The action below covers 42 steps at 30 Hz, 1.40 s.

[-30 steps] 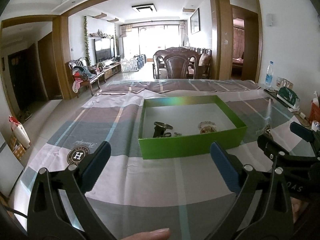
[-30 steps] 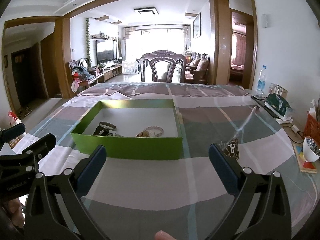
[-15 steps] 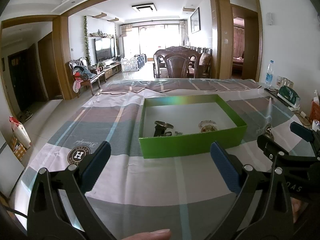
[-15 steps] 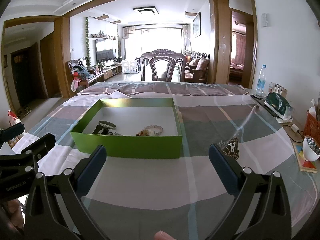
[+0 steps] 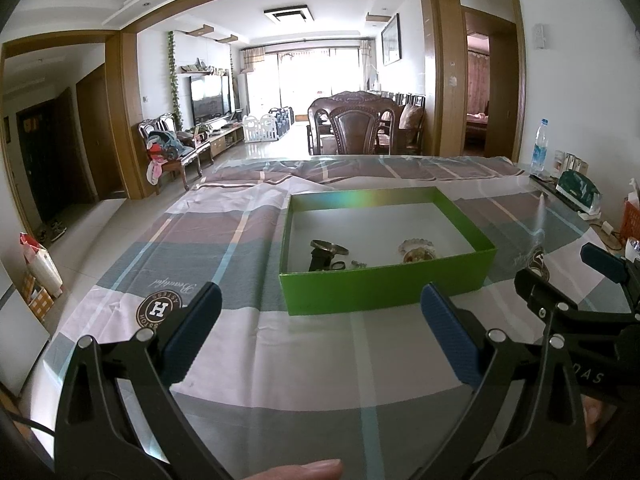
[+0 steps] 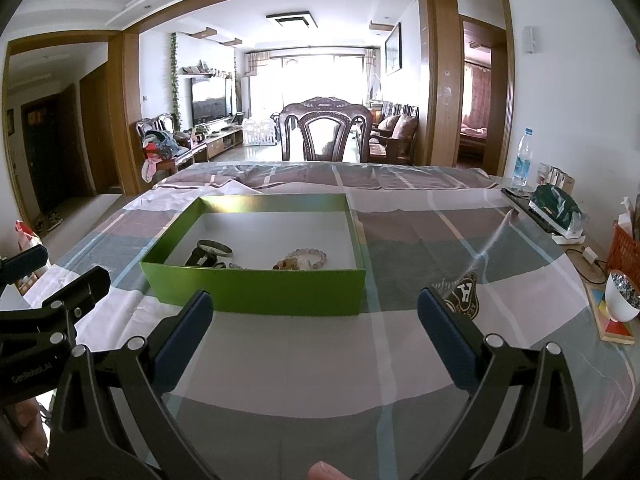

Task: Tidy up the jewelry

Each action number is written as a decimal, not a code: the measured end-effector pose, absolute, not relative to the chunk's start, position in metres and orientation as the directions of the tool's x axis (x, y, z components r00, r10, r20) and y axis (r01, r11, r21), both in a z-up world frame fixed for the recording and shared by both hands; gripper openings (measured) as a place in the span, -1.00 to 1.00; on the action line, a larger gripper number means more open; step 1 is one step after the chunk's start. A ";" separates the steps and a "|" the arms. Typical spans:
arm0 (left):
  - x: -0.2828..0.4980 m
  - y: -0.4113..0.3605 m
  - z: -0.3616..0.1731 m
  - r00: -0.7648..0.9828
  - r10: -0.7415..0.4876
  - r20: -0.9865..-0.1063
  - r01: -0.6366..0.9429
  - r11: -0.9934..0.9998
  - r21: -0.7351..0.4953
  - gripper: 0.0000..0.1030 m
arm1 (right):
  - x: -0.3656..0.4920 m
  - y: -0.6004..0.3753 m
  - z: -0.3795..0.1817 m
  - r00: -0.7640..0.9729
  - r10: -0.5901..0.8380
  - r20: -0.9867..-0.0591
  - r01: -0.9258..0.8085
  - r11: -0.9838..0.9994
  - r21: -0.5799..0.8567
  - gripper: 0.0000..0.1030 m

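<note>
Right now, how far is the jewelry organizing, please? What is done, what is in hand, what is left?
Done, it seems: a watch, a bead bracelet and some small pieces lie inside the green box. In hand: nothing; the left tool and the right tool are both open and empty, short of the box. Left: I see no loose jewelry on the tablecloth, so perhaps only arranging inside.

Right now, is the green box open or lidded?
Open. The green box has no lid on it; its white floor shows, with a watch and a beaded bracelet lying inside.
</note>
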State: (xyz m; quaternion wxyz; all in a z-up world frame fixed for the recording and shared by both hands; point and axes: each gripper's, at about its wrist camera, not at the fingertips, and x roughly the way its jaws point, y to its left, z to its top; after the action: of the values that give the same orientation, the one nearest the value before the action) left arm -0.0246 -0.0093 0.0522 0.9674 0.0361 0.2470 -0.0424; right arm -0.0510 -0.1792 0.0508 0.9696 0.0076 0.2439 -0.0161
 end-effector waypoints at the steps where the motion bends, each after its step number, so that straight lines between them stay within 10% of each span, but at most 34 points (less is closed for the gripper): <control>1: -0.024 -0.010 0.052 0.875 -0.064 -0.480 0.100 0.994 0.050 0.92 | -0.051 -0.179 0.051 0.880 -0.027 -0.473 0.035 0.999 0.007 0.94; 42: -0.026 -0.010 0.054 0.872 -0.062 -0.486 0.100 0.994 0.052 0.92 | -0.051 -0.179 0.052 0.879 -0.027 -0.477 0.035 0.999 0.006 0.94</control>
State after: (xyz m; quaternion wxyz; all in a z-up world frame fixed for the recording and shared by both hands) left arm -0.0258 -0.0098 0.0544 0.9667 0.0379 0.2496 -0.0418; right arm -0.0512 -0.1792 0.0521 0.9692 0.0073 0.2457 -0.0160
